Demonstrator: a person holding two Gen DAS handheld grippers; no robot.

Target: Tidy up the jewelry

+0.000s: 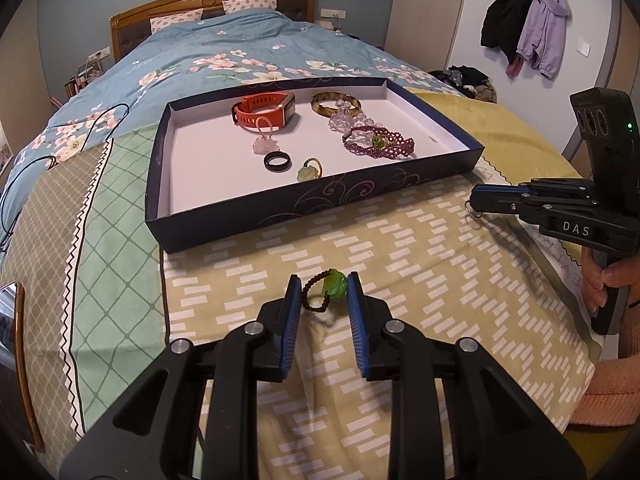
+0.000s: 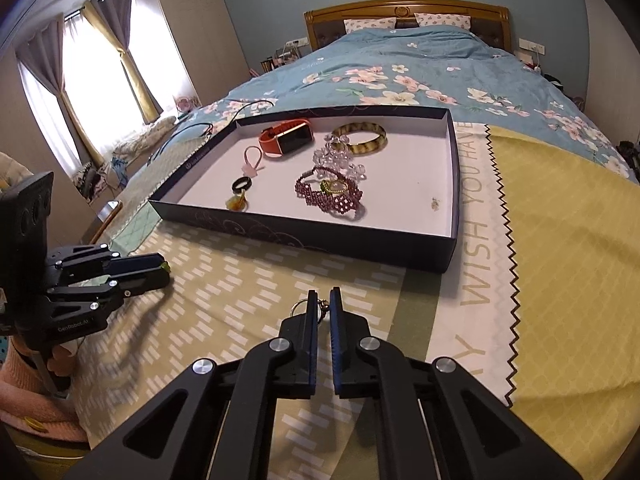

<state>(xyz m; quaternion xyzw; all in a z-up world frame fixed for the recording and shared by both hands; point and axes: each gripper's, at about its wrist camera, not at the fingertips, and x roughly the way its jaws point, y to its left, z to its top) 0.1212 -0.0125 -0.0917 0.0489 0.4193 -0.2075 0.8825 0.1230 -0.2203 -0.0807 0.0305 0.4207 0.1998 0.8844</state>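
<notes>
Both grippers grip on the near bed, left [image 1: 324, 286] a charm [image 1: 335, 285], right [image 2: 324, 300] a ring [image 2: 301, 305]; next, lift to the far tray [image 1: 256, 216].

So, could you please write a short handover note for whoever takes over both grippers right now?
Left gripper: shut on the green charm ring, low over the bedspread.
Right gripper: shut on a small metal ring piece, also in front of the tray.
Tray: already holds the orange watch, amber bangle, clear bead bracelet, purple bead bracelet, black ring, pink charm and yellow-green charm.
Left: put both held pieces in the tray.
</notes>
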